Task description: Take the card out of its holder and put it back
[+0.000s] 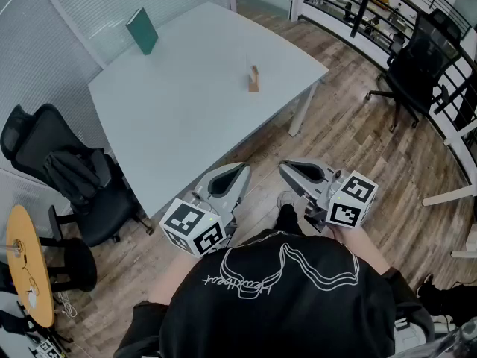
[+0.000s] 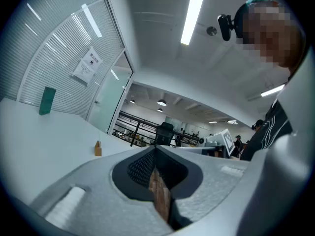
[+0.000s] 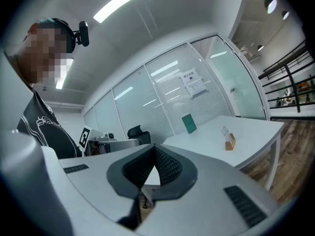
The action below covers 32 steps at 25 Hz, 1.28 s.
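- The card (image 1: 247, 63) stands upright in its small wooden holder (image 1: 254, 80) toward the right side of the table (image 1: 179, 125). It is thin, pale and hard to make out.
- The task looks not yet begun.
- The left tool (image 1: 237, 174) and right tool (image 1: 288, 168) are both closed on nothing, well apart from the holder.
- Next: approach, open one tool and pinch the card's top.

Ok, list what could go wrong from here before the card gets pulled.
1. The holder is small and seems to stand free on the table; pulling the card without steadying it could drag or tip it.
2. The card looks thin and nearly see-through in the head view, so the jaws may miss or bend it.
3. The left gripper and right gripper are both shut, short of the table; arriving unopened could knock the holder.
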### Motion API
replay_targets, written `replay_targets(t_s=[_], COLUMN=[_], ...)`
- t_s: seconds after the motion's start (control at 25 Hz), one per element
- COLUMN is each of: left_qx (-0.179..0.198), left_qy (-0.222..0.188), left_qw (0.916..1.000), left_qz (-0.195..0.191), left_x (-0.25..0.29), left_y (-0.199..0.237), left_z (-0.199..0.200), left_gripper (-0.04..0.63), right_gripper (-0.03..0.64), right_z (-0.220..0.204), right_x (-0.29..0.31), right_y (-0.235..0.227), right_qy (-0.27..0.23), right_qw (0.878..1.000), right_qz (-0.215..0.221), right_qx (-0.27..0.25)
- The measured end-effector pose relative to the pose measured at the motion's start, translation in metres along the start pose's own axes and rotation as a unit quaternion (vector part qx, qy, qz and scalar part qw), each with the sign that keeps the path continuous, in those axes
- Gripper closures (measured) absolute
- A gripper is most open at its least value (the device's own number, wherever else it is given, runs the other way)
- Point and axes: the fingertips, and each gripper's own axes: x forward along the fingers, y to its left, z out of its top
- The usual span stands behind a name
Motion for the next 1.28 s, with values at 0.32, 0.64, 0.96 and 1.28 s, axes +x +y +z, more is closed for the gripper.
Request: replay_targets(t_s=[0.32,0.64,0.96,1.28], left_qx=[-0.002,0.0,-0.007,-0.016], left_qy=[-0.001,0.003,-0.01,-0.017], left_qw=[1.0,0.9998,0.9988,0.9953], left_qz=[0.005,0.017,0.048,0.094], left_x=[0.003,0.022,0.071,0.138], left_y=[0.006,0.016,0.046,0.096], left_z=[0.003,0.005,0.02,0.035], left_gripper=[0.581,0.581,0.581,0.581], right_gripper=[0.609,0.607,0.607,0.607], right_z=[0.002,0.01,0.036,0.066], right_x=[0.003,0.003,0.014,0.037], right_y=[-0.004,-0.026,-0.083,-0.164], right_qy=[0.0,-0.008,-0.003,0.006], right_qw=[1.0,1.0,1.0,0.999], right_qz=[0.0,0.0,0.012,0.039], right_qx=[0.0,0.006,0.003,0.017])
